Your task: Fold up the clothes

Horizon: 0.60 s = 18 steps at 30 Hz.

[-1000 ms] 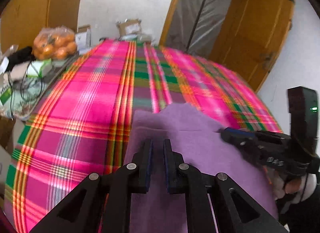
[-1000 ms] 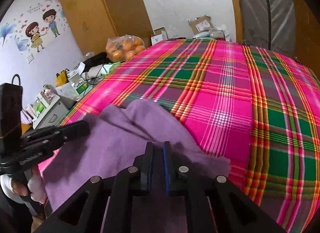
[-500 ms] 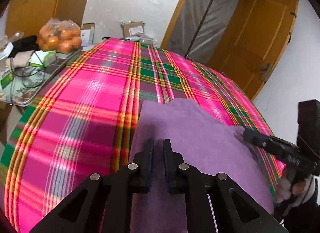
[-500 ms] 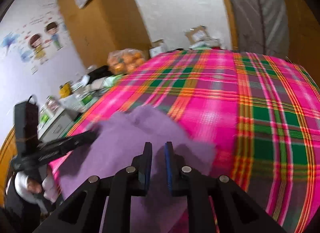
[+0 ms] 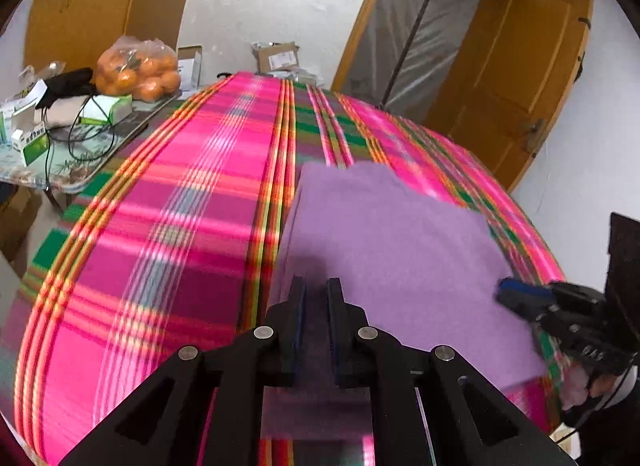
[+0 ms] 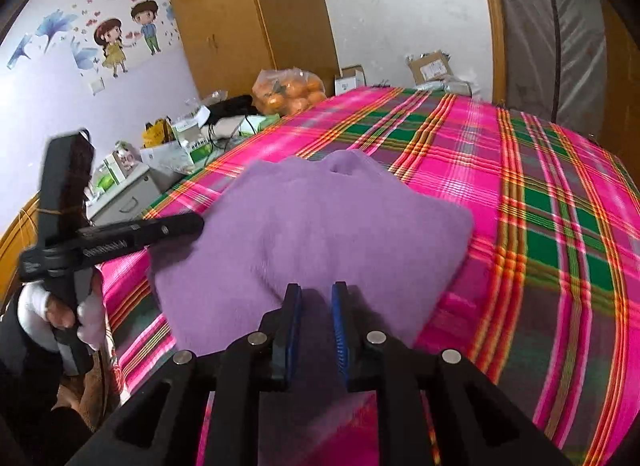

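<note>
A pink-and-green plaid bed (image 5: 172, 225) carried a folded purple sweater (image 6: 320, 234) near its front edge, long axis across the bed, neck toward the far end. The left hand-held gripper (image 5: 316, 290) pinched the sweater's near edge; the right hand-held gripper (image 6: 316, 294) was opening over it. Only the right view showed the cartoon wall sticker (image 6: 124, 41).

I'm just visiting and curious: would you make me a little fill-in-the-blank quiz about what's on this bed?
1. The folded garment lying on the bed is ____ in colour.
2. The blanket under it has a ____ pattern of pink and green.
3. The clear bag on the side table holds ____.
4. The wall sticker shows two cartoon ____.

Missing words: purple; plaid; oranges; children
</note>
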{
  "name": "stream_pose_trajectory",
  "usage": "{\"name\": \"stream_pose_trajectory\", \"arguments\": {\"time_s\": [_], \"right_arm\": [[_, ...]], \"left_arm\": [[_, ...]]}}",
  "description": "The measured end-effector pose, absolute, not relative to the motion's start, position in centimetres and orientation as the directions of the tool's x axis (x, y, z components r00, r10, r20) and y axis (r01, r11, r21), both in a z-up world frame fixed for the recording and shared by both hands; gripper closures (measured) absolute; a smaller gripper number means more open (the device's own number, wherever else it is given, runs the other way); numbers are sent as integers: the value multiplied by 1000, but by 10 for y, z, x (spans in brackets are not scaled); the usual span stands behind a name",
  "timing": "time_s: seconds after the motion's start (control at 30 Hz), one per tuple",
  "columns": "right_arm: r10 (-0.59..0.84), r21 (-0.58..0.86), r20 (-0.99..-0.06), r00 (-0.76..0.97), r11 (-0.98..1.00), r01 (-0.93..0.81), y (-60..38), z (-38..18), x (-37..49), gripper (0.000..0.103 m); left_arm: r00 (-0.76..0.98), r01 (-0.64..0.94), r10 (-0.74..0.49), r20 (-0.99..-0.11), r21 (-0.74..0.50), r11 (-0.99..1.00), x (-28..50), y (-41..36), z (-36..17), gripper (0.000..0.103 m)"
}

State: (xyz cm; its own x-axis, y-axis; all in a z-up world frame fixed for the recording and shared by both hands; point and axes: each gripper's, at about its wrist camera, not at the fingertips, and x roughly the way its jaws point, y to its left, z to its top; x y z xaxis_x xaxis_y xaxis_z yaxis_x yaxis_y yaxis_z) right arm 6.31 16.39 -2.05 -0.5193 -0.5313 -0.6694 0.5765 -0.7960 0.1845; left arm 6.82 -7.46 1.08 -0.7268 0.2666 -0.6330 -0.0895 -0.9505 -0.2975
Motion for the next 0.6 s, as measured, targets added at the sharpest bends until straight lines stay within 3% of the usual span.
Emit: {"name": "stream_pose_trajectory", "arguments": {"time_s": [0.6], "right_arm": [[-559, 250, -661, -500, -793, 556, 191, -29, 96, 81]], "left_arm": [[-752, -108, 272, -600, -296, -949, 94, -75, 4, 92]]}}
